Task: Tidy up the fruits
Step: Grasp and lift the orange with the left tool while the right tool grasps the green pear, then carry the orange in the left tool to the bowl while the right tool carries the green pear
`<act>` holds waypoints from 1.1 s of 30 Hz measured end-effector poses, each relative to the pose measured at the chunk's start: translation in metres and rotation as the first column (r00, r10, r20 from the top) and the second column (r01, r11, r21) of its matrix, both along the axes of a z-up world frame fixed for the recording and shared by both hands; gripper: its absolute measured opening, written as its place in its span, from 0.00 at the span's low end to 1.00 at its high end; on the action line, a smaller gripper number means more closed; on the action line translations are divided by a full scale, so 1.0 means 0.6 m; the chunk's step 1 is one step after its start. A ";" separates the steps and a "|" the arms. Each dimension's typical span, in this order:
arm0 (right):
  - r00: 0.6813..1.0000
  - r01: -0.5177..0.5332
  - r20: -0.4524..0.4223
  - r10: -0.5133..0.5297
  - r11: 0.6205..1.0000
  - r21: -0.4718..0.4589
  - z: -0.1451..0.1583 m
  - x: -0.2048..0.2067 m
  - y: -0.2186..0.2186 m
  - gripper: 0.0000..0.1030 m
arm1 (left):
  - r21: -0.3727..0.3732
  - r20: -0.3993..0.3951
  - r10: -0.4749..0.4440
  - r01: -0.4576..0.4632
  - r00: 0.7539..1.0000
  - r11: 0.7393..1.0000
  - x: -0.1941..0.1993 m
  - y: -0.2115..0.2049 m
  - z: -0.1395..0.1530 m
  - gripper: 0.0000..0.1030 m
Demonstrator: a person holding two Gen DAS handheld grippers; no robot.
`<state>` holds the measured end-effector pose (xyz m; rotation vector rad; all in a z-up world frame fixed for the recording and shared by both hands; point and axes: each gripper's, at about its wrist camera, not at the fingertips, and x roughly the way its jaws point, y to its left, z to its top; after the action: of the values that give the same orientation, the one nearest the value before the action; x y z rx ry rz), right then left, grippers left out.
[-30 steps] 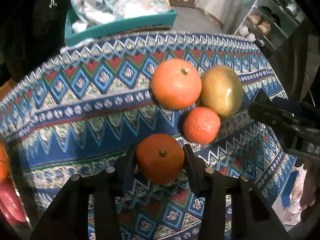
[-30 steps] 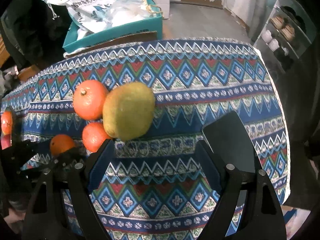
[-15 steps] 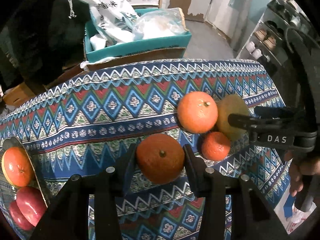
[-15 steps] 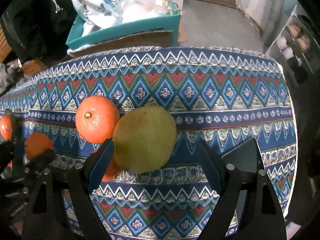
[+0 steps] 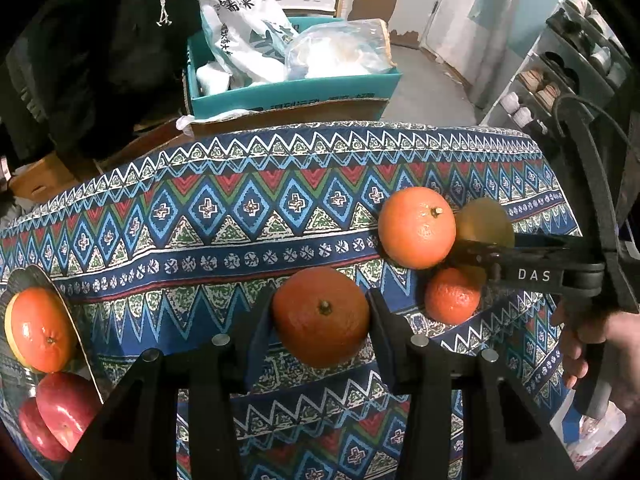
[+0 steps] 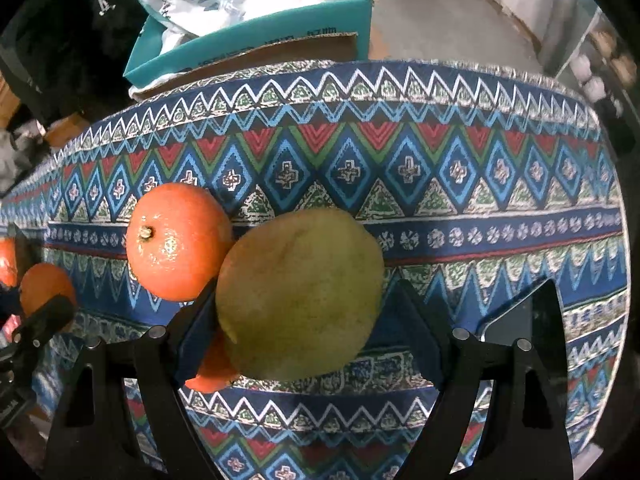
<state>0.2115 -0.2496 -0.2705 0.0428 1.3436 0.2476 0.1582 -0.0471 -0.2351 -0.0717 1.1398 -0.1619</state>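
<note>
My left gripper [image 5: 320, 320] is shut on an orange [image 5: 321, 316], held above the patterned cloth [image 5: 224, 216]. To its right lie a big orange [image 5: 416, 228], a small orange [image 5: 452, 296] and a yellow-green fruit [image 5: 486, 220] in a cluster. My right gripper [image 6: 304, 308] points down over that yellow-green fruit [image 6: 300, 292], its open jaws on either side of it. The big orange [image 6: 178, 242] touches the fruit's left side. The small orange [image 6: 212, 368] is half hidden under the left finger. A dark plate [image 5: 68, 300] at the far left holds an orange [image 5: 38, 330] and red apples [image 5: 64, 412].
Behind the table stands a teal box [image 5: 292, 92] stuffed with bags. A shelf with shoes [image 5: 560, 80] is at the right. The cloth drops off at the table's right edge, close to the fruit cluster. A hand [image 5: 600, 352] grips the right tool.
My left gripper has risen and drawn left with its orange, bringing the plate into view. My right gripper has come down over the yellow-green fruit, which now sits between its jaws.
</note>
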 end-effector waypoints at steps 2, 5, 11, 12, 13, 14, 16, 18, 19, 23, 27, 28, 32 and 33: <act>1.000 -0.002 -0.010 0.002 0.999 0.036 -0.001 0.000 -0.002 0.71 | -0.003 -0.001 0.002 -0.002 1.000 1.000 -0.001 0.001 0.001 0.45; 1.000 -0.004 0.001 0.004 1.000 0.022 0.003 -0.003 0.001 0.70 | -0.004 0.001 0.002 -0.002 1.000 1.000 -0.003 0.000 0.005 0.45; 0.998 0.007 0.057 -0.006 1.000 -0.020 0.023 -0.023 -0.008 0.70 | 0.000 0.022 0.000 0.000 1.000 1.000 -0.012 -0.001 0.023 0.45; 0.997 0.008 0.073 -0.006 0.999 -0.032 0.030 -0.028 -0.010 0.70 | -0.001 0.026 0.001 -0.001 1.000 1.000 -0.015 -0.001 0.027 0.45; 0.996 0.006 0.094 -0.001 0.999 -0.048 0.041 -0.033 -0.009 0.70 | -0.002 0.028 0.002 -0.002 1.000 1.000 -0.017 -0.001 0.031 0.45; 0.994 0.004 0.108 0.003 0.998 -0.056 0.049 -0.036 -0.009 0.70 | -0.004 0.030 0.003 -0.003 1.000 1.000 -0.018 -0.001 0.034 0.45; 0.989 0.004 0.146 0.005 0.998 -0.065 0.071 -0.045 -0.010 0.70 | -0.008 0.041 0.004 -0.004 0.999 1.000 -0.024 -0.001 0.045 0.45; 0.985 0.005 0.174 0.007 0.998 -0.069 0.090 -0.053 -0.010 0.70 | -0.009 0.051 0.004 -0.004 0.999 1.000 -0.030 -0.001 0.055 0.45; 0.982 0.007 0.191 0.007 0.998 -0.070 0.101 -0.059 -0.010 0.70 | -0.011 0.056 0.004 -0.004 0.998 1.000 -0.033 -0.001 0.060 0.45; 0.972 0.004 0.233 0.012 0.998 -0.068 0.138 -0.077 -0.008 0.70 | -0.013 0.084 -0.001 0.002 0.996 1.000 -0.049 -0.003 0.085 0.45; 0.965 0.005 0.264 0.010 0.998 -0.056 0.169 -0.095 -0.007 0.70 | -0.009 0.117 -0.004 0.005 0.993 1.000 -0.067 -0.001 0.113 0.45; 0.962 0.008 0.273 0.007 0.999 -0.052 0.178 -0.101 -0.005 0.70 | -0.009 0.124 -0.004 0.005 0.992 1.000 -0.072 0.000 0.120 0.45; 0.950 0.000 0.310 0.017 0.999 -0.055 0.213 -0.118 0.001 0.70 | -0.013 0.148 -0.004 0.006 0.989 1.000 -0.090 0.007 0.142 0.45; 0.948 -0.002 0.317 0.019 0.998 -0.055 0.220 -0.122 0.002 0.70 | -0.011 0.155 -0.003 0.005 0.988 1.000 -0.094 0.010 0.147 0.45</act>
<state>0.1384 -0.2485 -0.1388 -0.0486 1.0284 0.2163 0.1019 -0.0413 -0.1468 -0.0661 0.9839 -0.1747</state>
